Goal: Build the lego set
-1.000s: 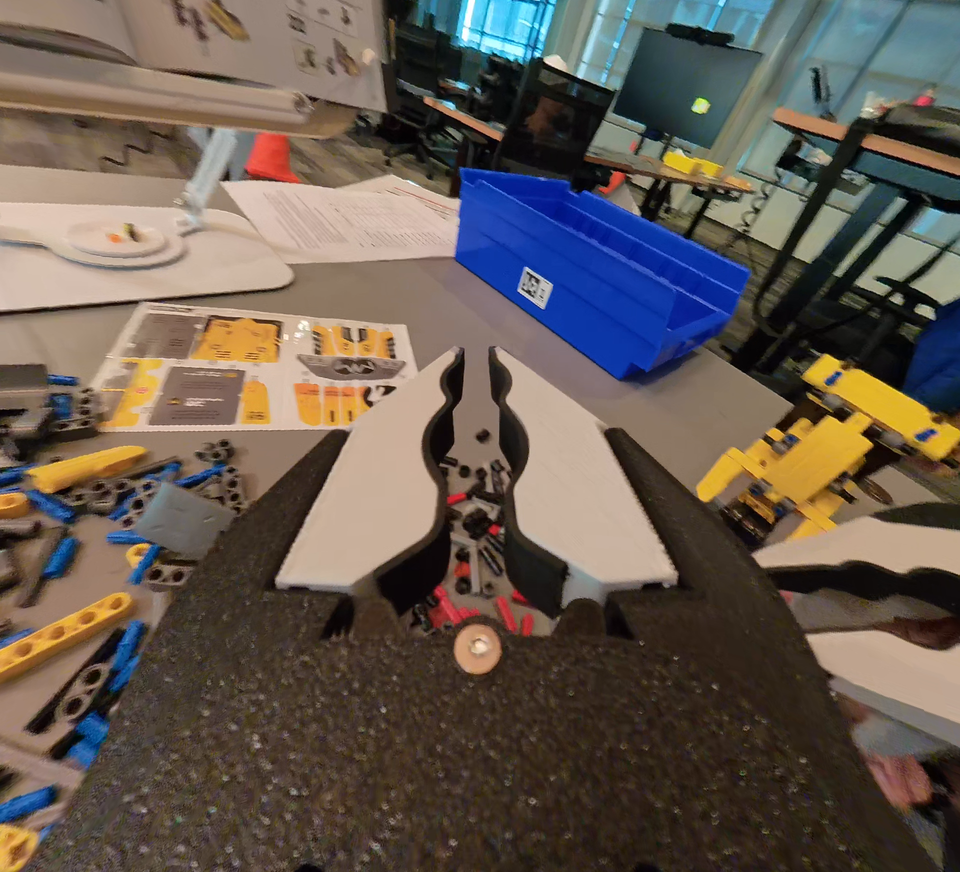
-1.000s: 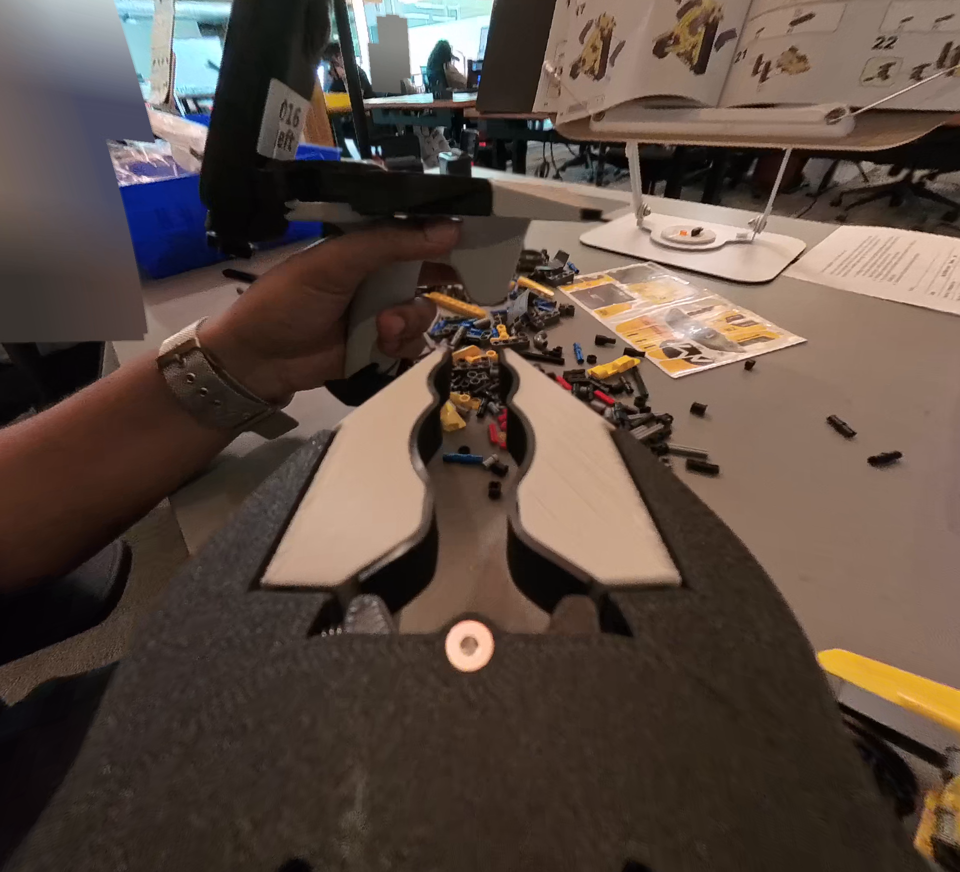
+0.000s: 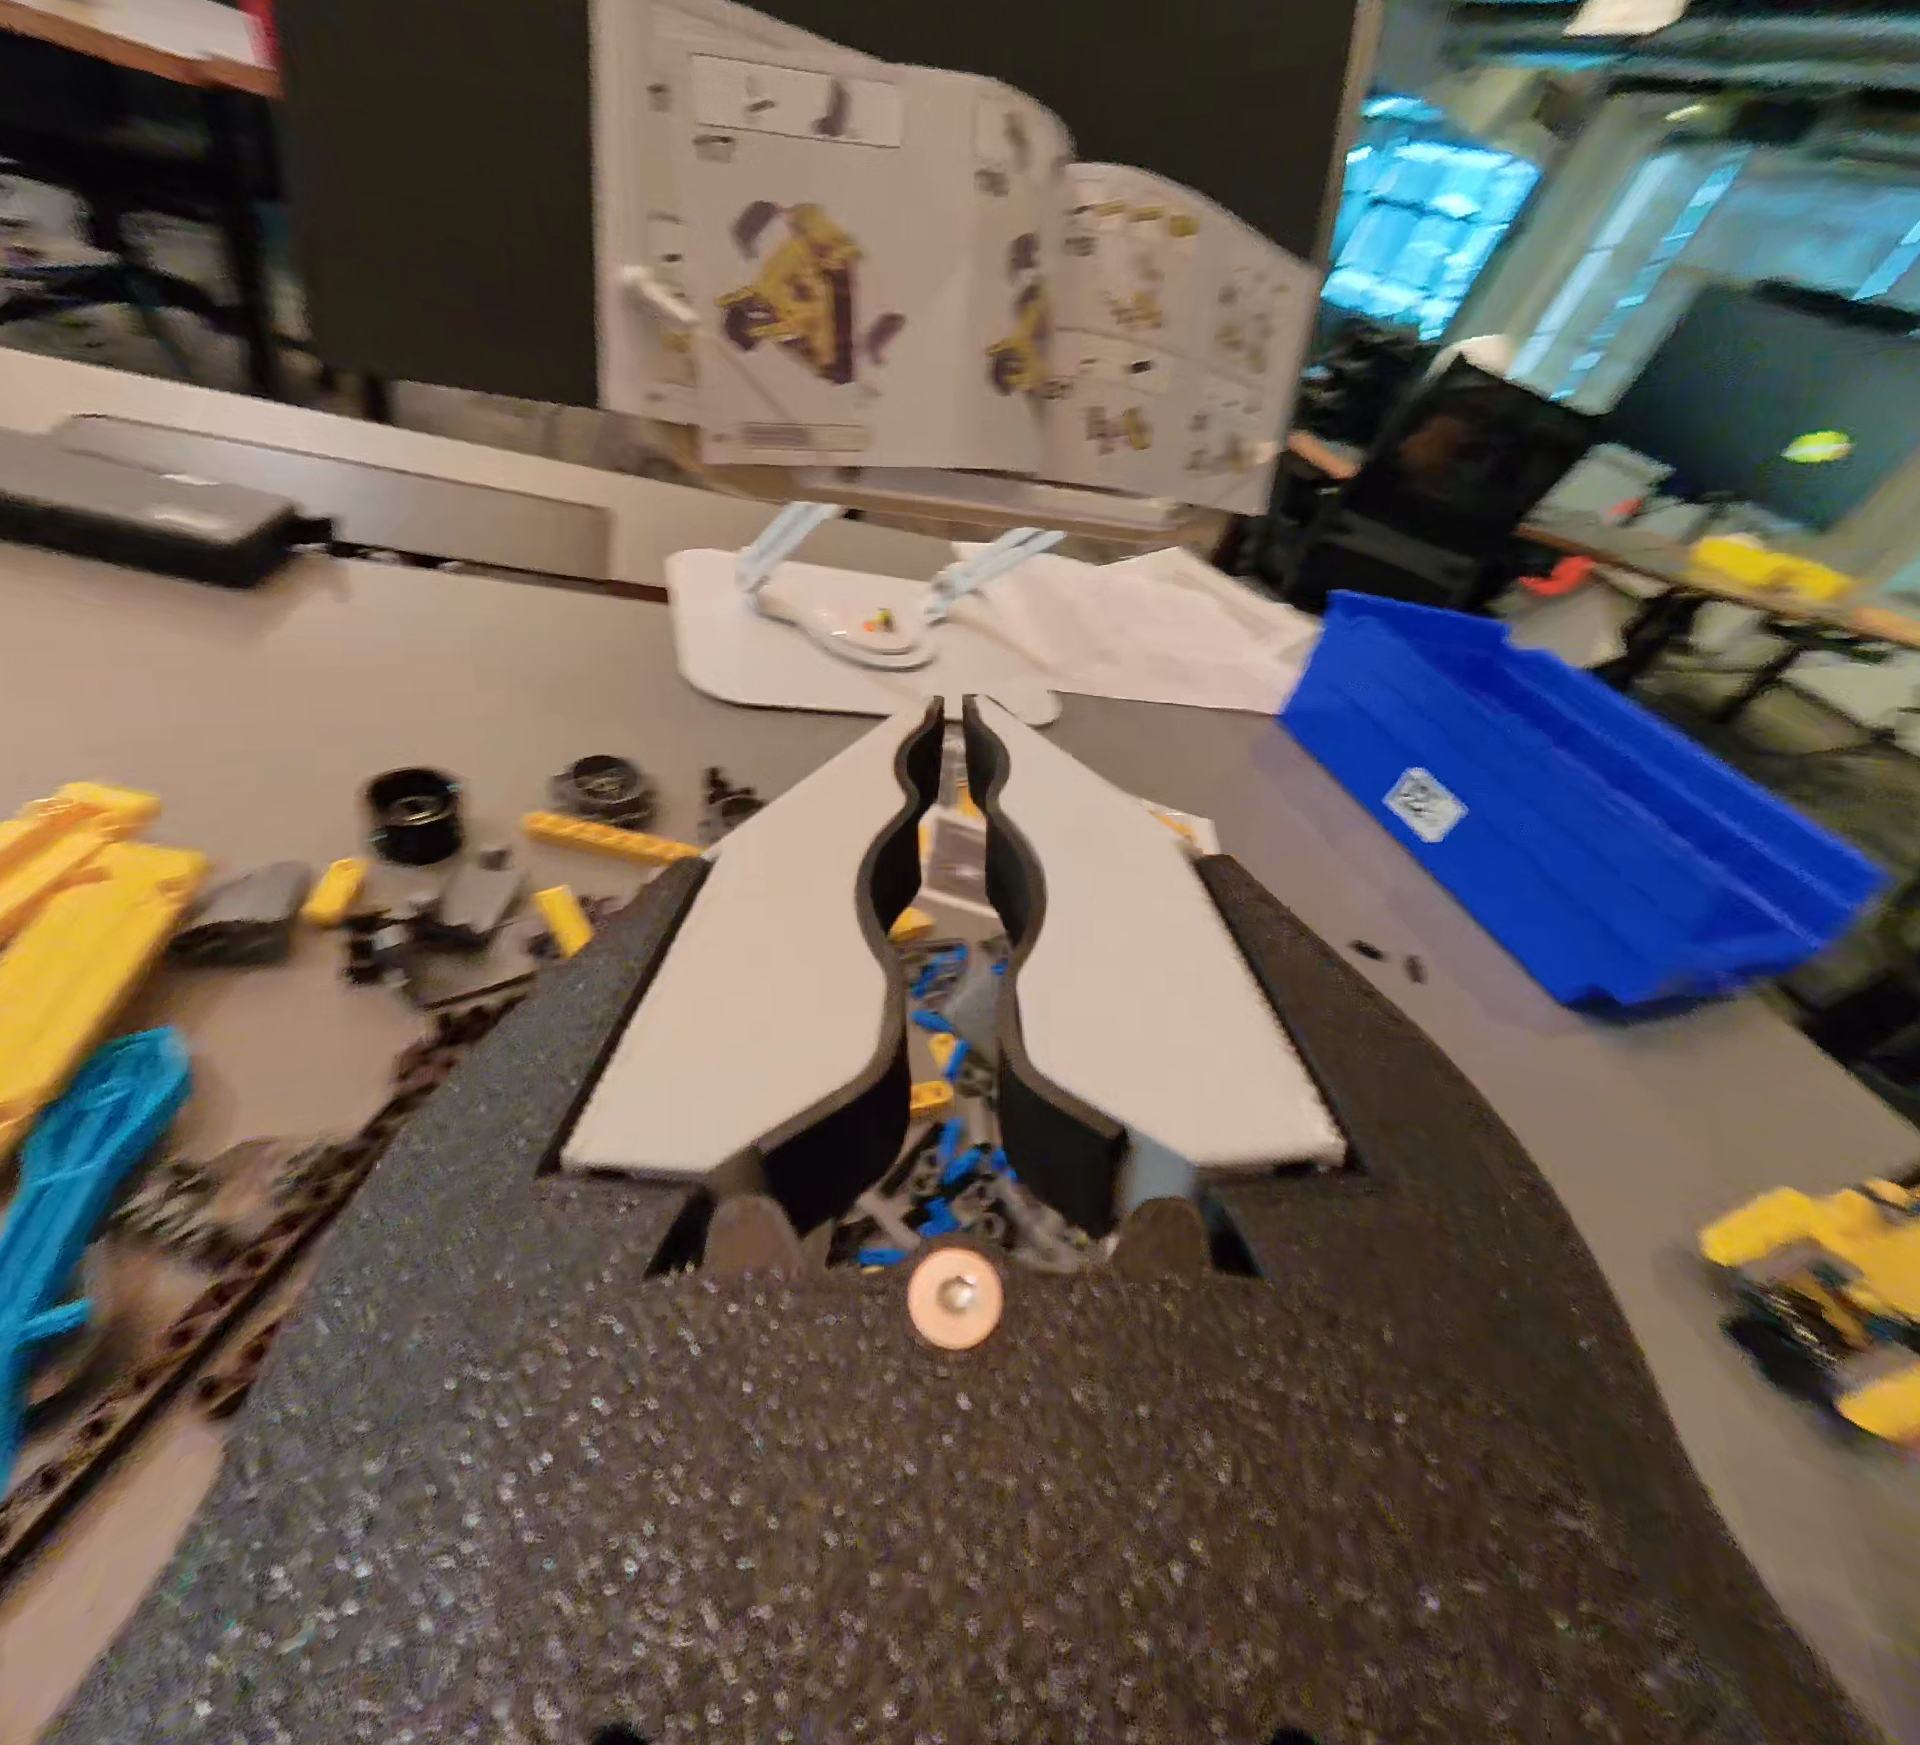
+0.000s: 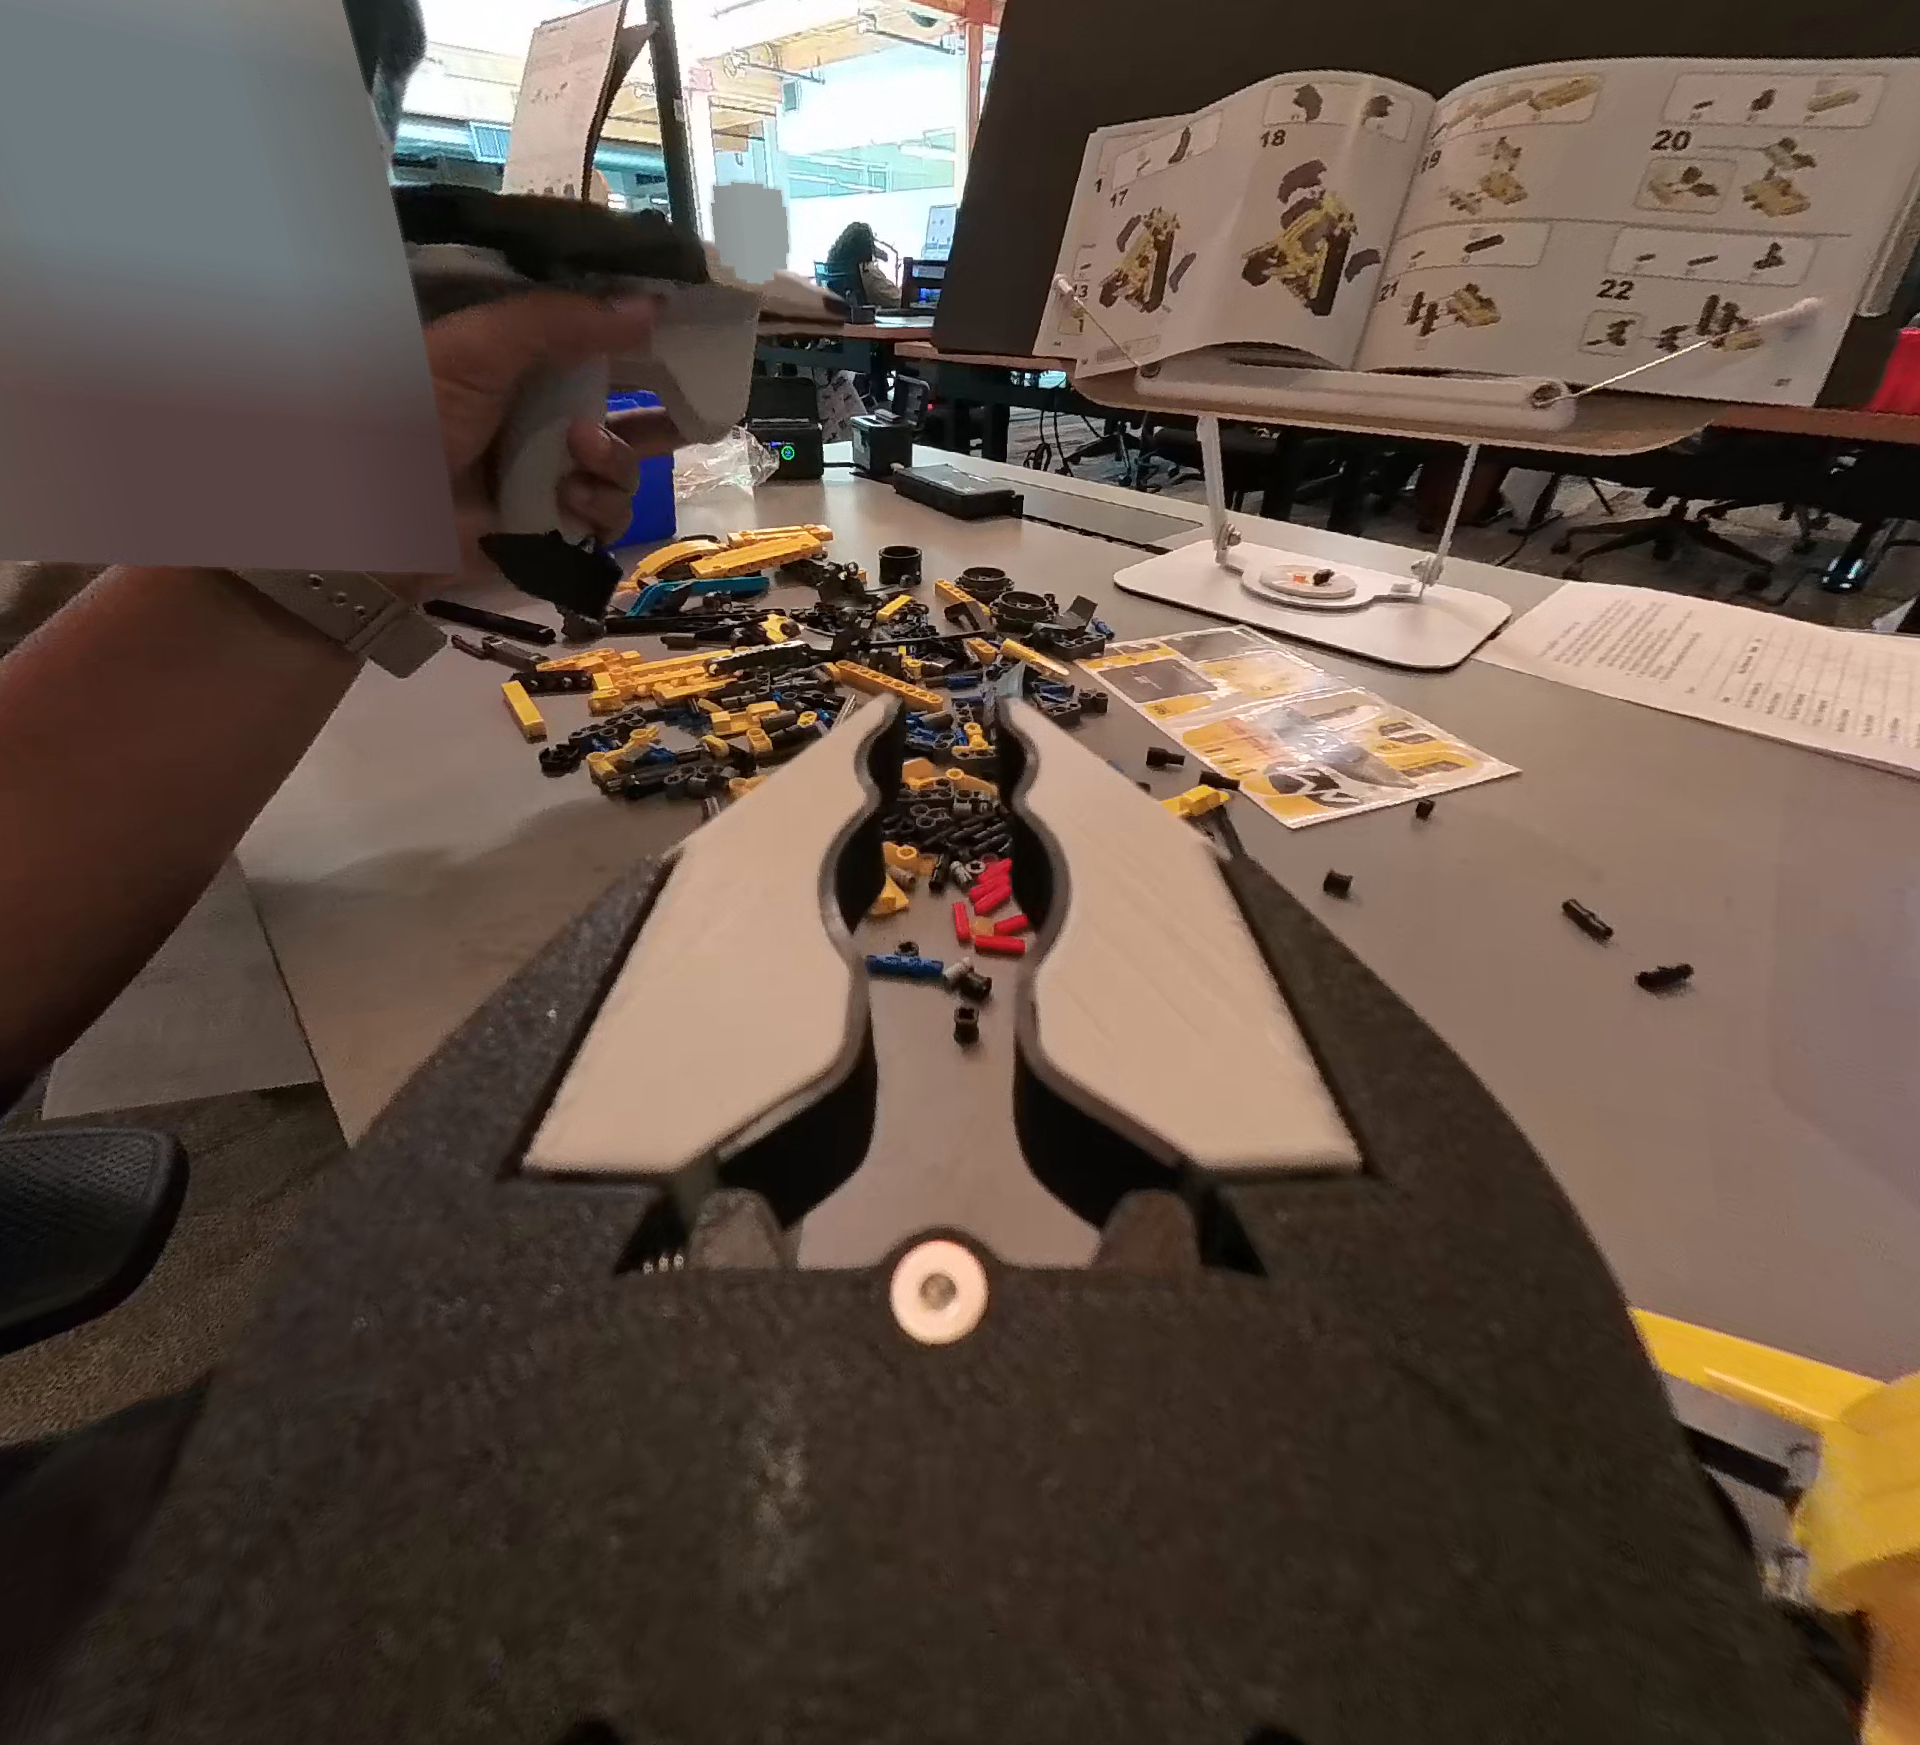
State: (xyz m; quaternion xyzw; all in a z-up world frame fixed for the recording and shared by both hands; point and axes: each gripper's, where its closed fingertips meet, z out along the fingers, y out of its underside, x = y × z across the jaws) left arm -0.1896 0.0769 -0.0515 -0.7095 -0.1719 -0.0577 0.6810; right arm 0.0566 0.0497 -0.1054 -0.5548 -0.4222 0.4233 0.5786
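Note:
My left gripper (image 3: 952,710) hangs above the grey table (image 3: 312,708). Its jaws are nearly together and hold nothing. Under it lies a pile of small blue, yellow and black building pieces (image 3: 943,1165). My right gripper (image 4: 951,706) is open and empty, low over the near edge of the same pile (image 4: 790,687). Red pins (image 4: 992,911) and black pins show between its fingers. A hand (image 4: 520,407) holds the other gripper's handle at the far left of the pile. A part-built yellow model (image 3: 1829,1280) stands to the right.
An open instruction booklet (image 4: 1455,220) rests on a white stand (image 4: 1320,594) behind the pile. A sticker sheet (image 4: 1299,739) and a printed paper (image 4: 1714,667) lie near it. A blue bin (image 3: 1558,812) sits at the right. Black wheels (image 3: 414,812) and long yellow parts (image 3: 83,926) lie at the left. The left gripper's tips are roughly 25 cm from the right gripper's. To the part-built yellow model (image 3: 1829,1280): right tips about 15 cm, left tips about 40 cm.
The left gripper has swung left and lifted, and now faces the booklet stand. Its jaws have narrowed. The right gripper has drawn back a little and stays open.

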